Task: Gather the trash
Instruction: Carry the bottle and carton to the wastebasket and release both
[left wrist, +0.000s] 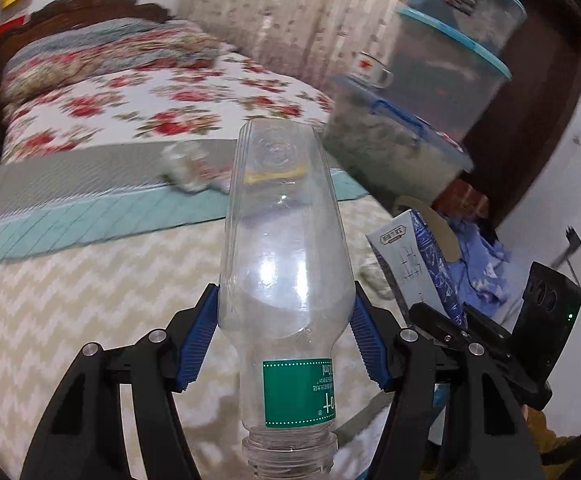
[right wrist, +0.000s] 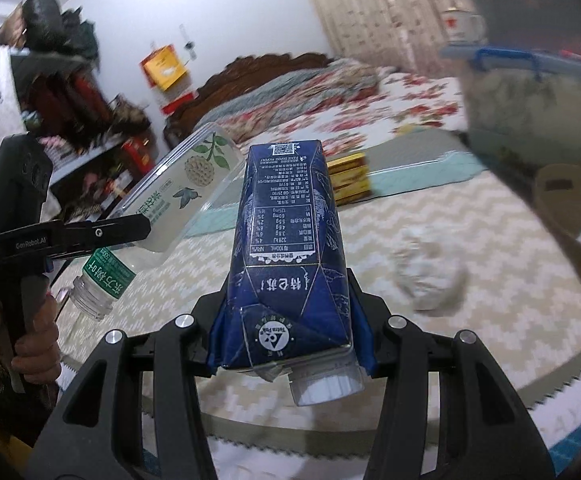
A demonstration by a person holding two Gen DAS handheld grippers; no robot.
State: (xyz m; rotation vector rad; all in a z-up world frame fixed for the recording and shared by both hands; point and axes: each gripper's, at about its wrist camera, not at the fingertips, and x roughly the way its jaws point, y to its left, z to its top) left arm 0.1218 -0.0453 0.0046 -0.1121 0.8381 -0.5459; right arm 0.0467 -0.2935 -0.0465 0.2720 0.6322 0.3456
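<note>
Bedroom, bed (left wrist: 90,280) w/ zigzag cover under both tongs. My left tongs (left wrist: 284,340) clamp an empty clear bottle (left wrist: 282,264) round its body, neck twd me, so nothing drips. Right tongs (right wrist: 290,328) grip a blue milk carton (right wrist: 286,240), cap end twd me. Crumpled tissue (right wrist: 430,276) lies ahead-right of right tongs, prob next. Bin not in view.
</note>
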